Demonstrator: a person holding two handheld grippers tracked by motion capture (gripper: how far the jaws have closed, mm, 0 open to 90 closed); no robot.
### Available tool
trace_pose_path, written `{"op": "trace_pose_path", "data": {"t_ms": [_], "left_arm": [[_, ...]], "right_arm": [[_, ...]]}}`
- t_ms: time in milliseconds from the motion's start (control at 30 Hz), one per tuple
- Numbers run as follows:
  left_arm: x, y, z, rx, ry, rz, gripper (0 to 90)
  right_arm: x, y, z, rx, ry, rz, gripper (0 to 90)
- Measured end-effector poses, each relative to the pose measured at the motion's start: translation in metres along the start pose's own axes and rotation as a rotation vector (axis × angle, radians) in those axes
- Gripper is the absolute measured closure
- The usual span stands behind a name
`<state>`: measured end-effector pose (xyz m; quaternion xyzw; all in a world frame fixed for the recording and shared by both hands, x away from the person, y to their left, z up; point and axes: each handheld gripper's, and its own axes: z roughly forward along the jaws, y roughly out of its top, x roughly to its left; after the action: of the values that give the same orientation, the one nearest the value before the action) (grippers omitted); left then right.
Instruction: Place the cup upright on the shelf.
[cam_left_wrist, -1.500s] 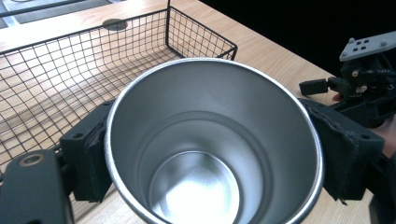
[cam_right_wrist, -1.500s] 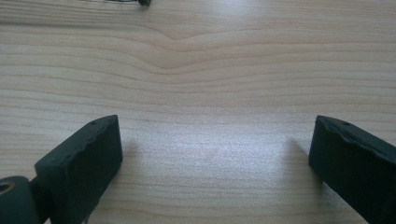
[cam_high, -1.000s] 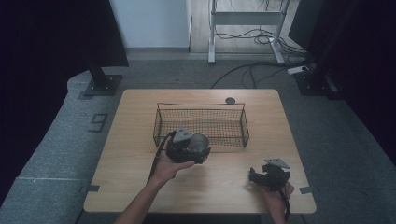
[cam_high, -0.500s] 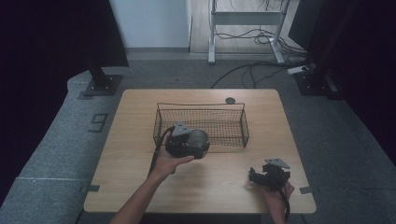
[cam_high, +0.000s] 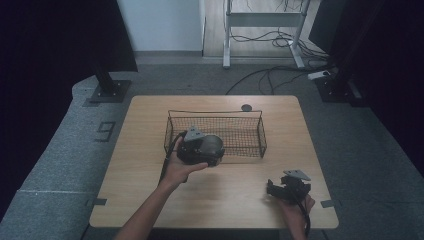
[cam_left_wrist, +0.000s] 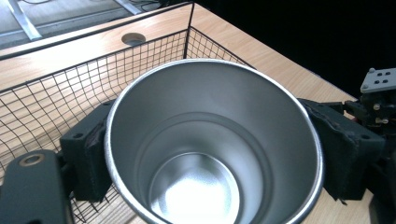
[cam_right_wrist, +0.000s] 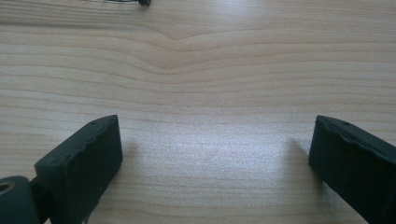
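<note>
A steel cup with a shiny empty inside sits between the two black jaws of my left gripper, which is shut on it. In the high view the cup hangs at the near left wall of the black wire basket, about at rim height. My right gripper rests low over the wooden table near its front right corner. In the right gripper view its jaws stand wide apart over bare wood, and my right gripper holds nothing.
The basket stands mid-table, with a round cable hole in the tabletop behind it. Black curtains and stand bases flank the table, and cables lie on the floor at the back.
My left gripper has carried the cup up and forward, toward the basket's near left side. The right gripper has stayed in place.
</note>
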<state>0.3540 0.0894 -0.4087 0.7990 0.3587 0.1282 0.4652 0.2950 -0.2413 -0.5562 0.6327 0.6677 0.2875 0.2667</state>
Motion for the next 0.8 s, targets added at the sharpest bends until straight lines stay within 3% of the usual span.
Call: {"op": "trace_pose_path", "data": {"t_ms": [800], "left_arm": [[0.017,0.012,-0.007,-0.007,0.02,-0.018,14.4]], "right_arm": [[0.0,0.0,0.0,-0.002,0.0,-0.002,2.7]]}}
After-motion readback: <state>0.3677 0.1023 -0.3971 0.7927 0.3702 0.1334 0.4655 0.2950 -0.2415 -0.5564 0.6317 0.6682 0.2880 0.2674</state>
